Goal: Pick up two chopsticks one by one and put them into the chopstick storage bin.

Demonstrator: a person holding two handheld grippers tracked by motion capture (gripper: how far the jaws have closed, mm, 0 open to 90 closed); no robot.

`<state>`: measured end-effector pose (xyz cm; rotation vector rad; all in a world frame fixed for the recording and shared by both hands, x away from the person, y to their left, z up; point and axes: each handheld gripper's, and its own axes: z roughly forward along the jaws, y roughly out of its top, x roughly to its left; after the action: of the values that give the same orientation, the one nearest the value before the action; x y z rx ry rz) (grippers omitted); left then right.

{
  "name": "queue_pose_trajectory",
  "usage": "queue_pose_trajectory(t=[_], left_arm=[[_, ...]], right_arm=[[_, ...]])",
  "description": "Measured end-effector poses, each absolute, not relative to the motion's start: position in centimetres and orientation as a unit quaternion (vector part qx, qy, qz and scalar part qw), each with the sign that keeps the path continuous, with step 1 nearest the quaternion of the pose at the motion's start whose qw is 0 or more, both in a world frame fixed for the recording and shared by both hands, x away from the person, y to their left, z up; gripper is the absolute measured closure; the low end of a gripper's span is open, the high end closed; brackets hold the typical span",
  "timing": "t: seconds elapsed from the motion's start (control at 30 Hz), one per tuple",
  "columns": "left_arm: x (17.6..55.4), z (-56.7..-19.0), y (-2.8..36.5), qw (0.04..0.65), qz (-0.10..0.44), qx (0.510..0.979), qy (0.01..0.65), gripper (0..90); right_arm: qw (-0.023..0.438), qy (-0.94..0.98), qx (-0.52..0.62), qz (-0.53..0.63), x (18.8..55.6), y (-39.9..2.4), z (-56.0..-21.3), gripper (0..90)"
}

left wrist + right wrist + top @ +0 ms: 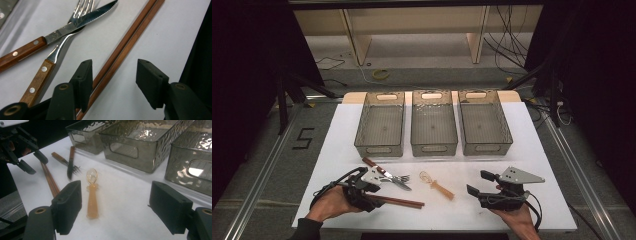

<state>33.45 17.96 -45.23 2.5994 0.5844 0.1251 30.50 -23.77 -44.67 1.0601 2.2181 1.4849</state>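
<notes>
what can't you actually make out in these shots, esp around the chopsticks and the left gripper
- Chopsticks: in the left gripper view their near end runs under the left gripper's pad and off the bottom edge; their far end is cut by the top edge.
- Contact: whether the pads touch the chopsticks cannot be told.
- Fork: in the same view its tines are cut by the top edge and crossed by the knife.
- In the high view, the hand and gripper cover the chopsticks' left part.
</notes>
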Motion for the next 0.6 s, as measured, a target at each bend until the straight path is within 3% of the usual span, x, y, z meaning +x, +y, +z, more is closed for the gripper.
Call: queue_pose_trajectory(t=[0.6], left_arm=[[33.5, -46.7, 17.8, 0.214, 0.043, 0.961, 0.169, 58.0]], right_arm=[[0.127, 0.772, 0.362, 0.507, 30.6, -23.5, -44.9, 27.3]])
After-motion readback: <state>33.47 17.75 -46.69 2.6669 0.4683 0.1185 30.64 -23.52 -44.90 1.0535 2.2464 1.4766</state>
